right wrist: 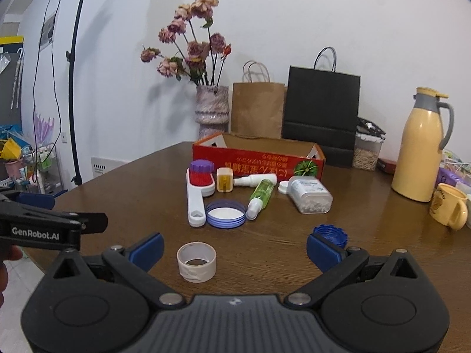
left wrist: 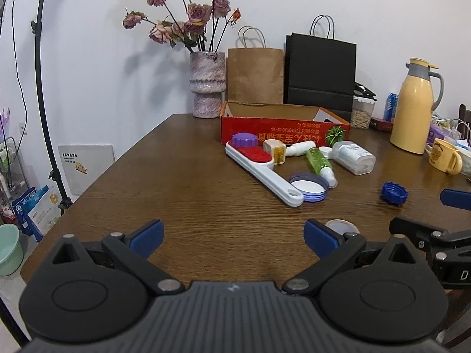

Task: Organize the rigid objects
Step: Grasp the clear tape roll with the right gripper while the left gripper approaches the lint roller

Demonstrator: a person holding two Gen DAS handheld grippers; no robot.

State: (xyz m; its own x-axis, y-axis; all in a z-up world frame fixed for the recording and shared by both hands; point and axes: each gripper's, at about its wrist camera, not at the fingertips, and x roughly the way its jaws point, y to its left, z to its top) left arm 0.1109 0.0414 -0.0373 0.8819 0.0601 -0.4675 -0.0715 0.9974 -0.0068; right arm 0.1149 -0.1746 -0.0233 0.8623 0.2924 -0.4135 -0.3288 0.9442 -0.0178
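So in the left wrist view, the left gripper (left wrist: 234, 236) has its blue fingers spread wide over the brown wooden surface (left wrist: 182, 188), holding nothing. Further back sits the open red cardboard box (left wrist: 282, 128), with a white lint brush with a red pad (left wrist: 262, 169) in front.

Over in the right wrist view, the right gripper (right wrist: 235, 251) is spread wide too, empty, with a white tape roll (right wrist: 196, 261) sitting between its fingers and a dark blue ridged cap (right wrist: 331, 234) just past the right one.

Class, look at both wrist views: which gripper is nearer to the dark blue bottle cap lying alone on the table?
Right. The right gripper has the dark blue bottle cap just beyond its right fingertip. The left gripper sits further left, with the cap off to its right.
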